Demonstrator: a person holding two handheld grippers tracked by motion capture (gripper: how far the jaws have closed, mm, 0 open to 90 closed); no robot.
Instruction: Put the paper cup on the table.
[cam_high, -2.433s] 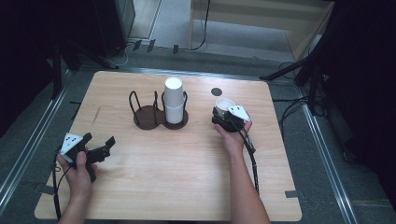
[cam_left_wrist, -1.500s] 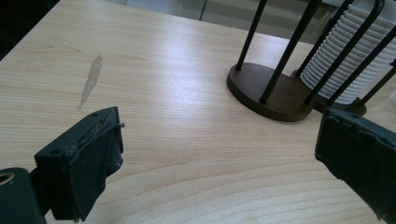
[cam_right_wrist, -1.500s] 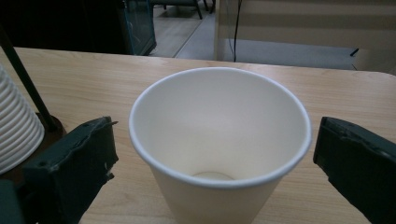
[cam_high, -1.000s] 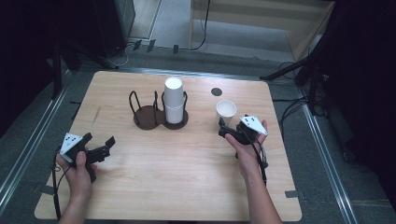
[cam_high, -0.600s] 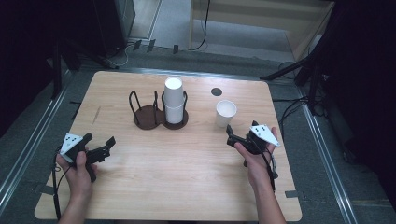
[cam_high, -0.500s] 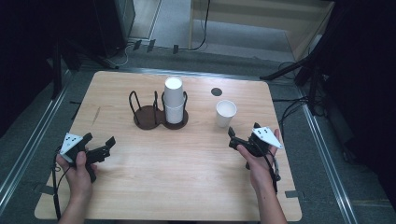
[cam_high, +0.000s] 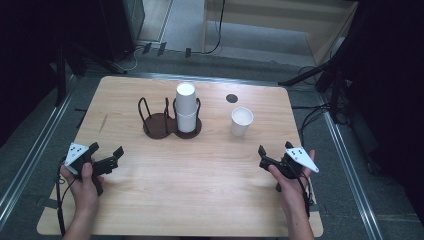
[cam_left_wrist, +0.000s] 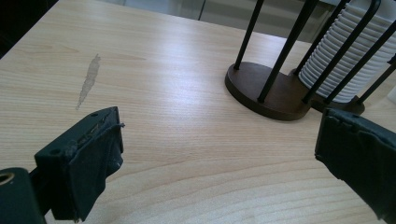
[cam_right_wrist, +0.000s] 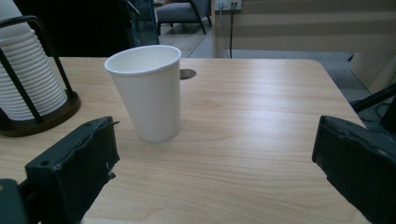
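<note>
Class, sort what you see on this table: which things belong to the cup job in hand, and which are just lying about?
Part of the job:
single paper cup
stack of cups
two-ring cup holder
right gripper

Lying about:
dark round disc
pale smear on the table
left gripper, idle

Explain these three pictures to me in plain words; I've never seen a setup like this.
A person at a wooden table holds a hand tool with two black jaws in each hand: the left gripper and the right gripper. One picture looks down from above; the other two come from cameras riding on each gripper, looking out between its jaws. On the table stand a single paper cup and a dark wire holder with a stack of cups. Both grippers are open and hold nothing.
</note>
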